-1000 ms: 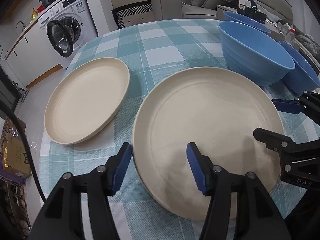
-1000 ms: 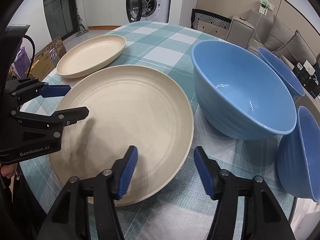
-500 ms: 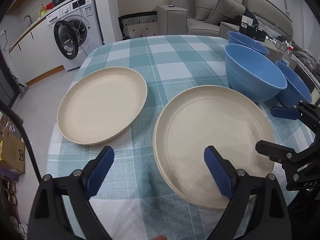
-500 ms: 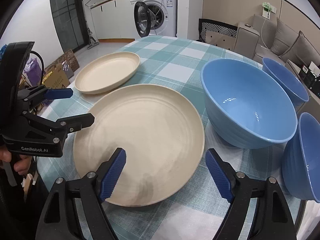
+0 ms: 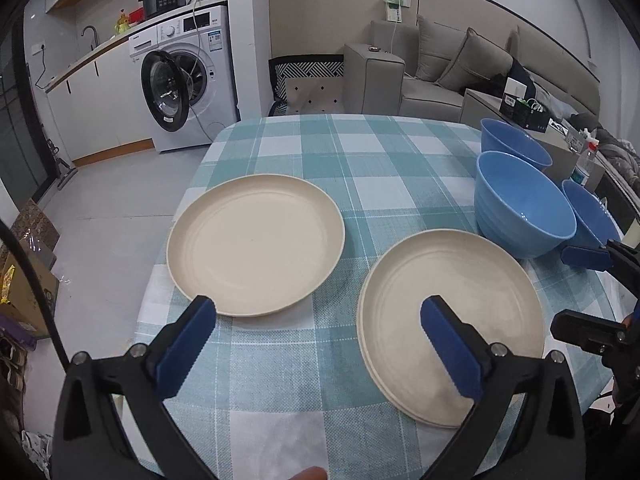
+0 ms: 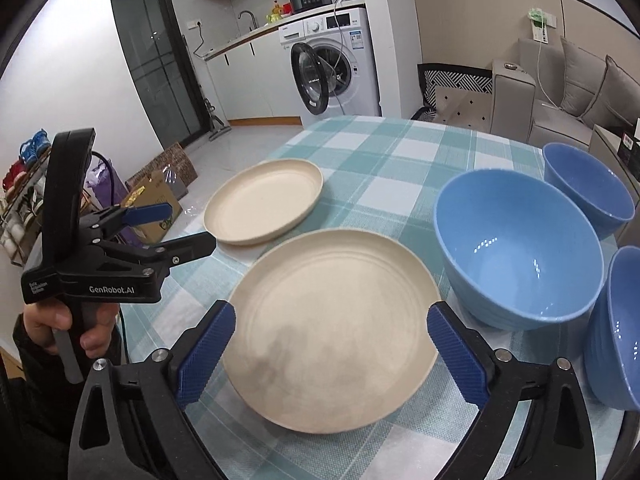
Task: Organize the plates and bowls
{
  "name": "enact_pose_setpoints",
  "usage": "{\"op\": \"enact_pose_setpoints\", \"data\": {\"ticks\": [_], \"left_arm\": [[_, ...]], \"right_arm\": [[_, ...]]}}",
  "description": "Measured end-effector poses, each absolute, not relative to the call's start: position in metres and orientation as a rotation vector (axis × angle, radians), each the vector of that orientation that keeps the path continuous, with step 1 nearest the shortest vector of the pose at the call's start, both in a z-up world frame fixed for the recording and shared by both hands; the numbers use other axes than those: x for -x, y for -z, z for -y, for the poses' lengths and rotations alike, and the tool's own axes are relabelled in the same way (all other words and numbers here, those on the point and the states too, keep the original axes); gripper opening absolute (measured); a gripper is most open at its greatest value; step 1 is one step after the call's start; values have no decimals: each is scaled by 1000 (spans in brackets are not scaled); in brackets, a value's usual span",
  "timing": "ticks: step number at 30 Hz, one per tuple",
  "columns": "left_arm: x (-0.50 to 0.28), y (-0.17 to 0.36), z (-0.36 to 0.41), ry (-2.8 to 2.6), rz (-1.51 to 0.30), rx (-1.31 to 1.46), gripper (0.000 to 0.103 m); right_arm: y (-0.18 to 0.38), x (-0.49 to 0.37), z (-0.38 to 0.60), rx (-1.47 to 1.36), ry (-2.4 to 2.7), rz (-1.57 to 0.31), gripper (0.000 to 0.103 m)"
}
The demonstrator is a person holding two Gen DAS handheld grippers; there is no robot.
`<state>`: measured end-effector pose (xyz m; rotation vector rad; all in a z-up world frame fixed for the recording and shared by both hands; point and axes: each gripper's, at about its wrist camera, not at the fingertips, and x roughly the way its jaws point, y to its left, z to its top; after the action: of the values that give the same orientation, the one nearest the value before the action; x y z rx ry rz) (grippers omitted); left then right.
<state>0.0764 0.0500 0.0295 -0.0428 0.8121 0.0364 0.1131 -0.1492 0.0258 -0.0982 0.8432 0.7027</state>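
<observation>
Cream plates lie on a checked tablecloth: a stack of two (image 5: pixel 452 312) (image 6: pixel 336 364) near the front, and a single plate (image 5: pixel 256 252) (image 6: pixel 264 204) to its left. Three blue bowls stand at the right: a large one (image 5: pixel 524 212) (image 6: pixel 516 248), one behind it (image 5: pixel 512 144) (image 6: pixel 588 192) and one nearer the front (image 5: pixel 592 216) (image 6: pixel 616 328). My left gripper (image 5: pixel 316 340) is open and empty, above the table's front between the plates. My right gripper (image 6: pixel 332 352) is open and empty, over the near edge of the stack.
The round table (image 5: pixel 360 148) ends close to the single plate on the left. A washing machine (image 5: pixel 188 76) with its door open stands beyond, with a sofa (image 5: pixel 452 68) at the back right. Boxes (image 6: pixel 160 196) lie on the floor left of the table.
Both grippers have drawn back and risen away from the plate stack, and their jaws have opened wider. The plates and bowls have not moved.
</observation>
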Motion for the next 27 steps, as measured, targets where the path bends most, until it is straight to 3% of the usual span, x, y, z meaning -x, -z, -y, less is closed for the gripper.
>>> {"op": "enact_pose_setpoints", "data": {"ticks": [27], "left_arm": [[-96,-57,-119,-205,-701,156,103]], "right_arm": [[-98,-159,84,117,-674,-746,102]]}}
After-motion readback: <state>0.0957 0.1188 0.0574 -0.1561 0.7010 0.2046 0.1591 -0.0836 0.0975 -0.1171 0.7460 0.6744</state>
